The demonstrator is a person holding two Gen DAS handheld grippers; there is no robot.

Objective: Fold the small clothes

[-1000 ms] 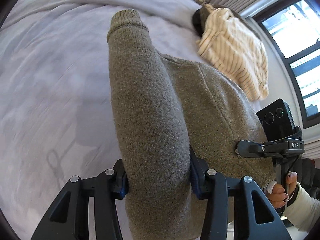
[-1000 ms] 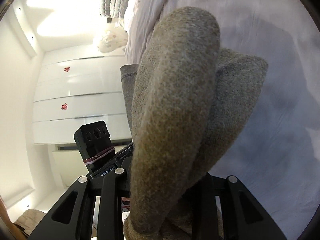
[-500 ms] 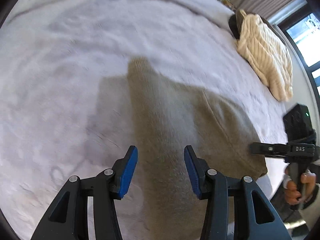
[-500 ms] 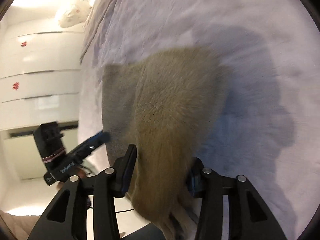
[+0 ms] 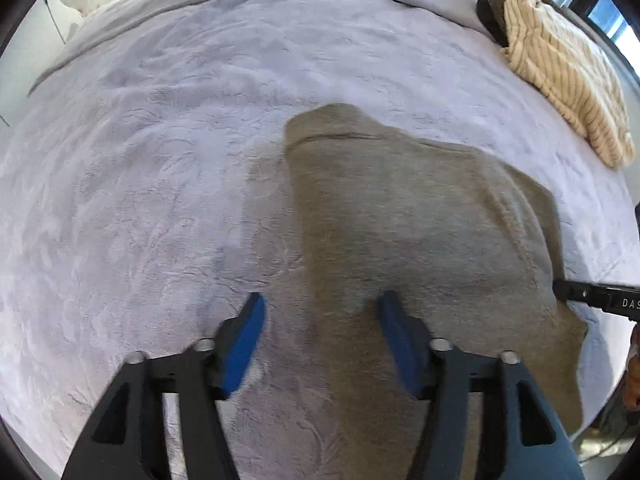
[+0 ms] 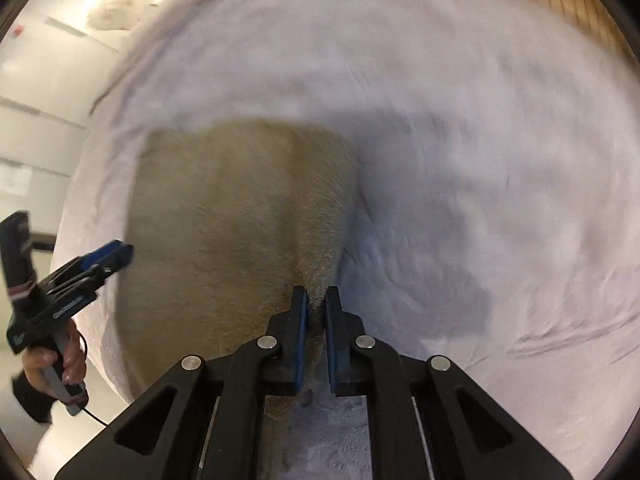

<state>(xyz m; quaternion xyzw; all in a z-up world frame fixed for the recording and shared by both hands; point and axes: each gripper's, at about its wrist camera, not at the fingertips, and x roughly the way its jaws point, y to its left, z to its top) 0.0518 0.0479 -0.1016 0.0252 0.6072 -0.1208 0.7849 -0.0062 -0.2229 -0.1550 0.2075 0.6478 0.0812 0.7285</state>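
One olive-brown knit sweater [image 5: 420,232] lies flat on the pale lilac bed cover [image 5: 152,184], near the bed's near edge, with a cuffed sleeve folded across its body toward the far side. The left gripper [image 5: 320,312] hovers over the sweater's near left part with its two blue-padded fingers spread wide, touching nothing. The right gripper [image 6: 316,300] has its fingers nearly pressed together, pinching a bit of the sweater's [image 6: 240,216] near edge. One cream striped garment [image 5: 568,80] sits well apart at the far right corner of the bed. Wide bare cover stretches to the left and beyond the sweater; the right-hand view is blurred.
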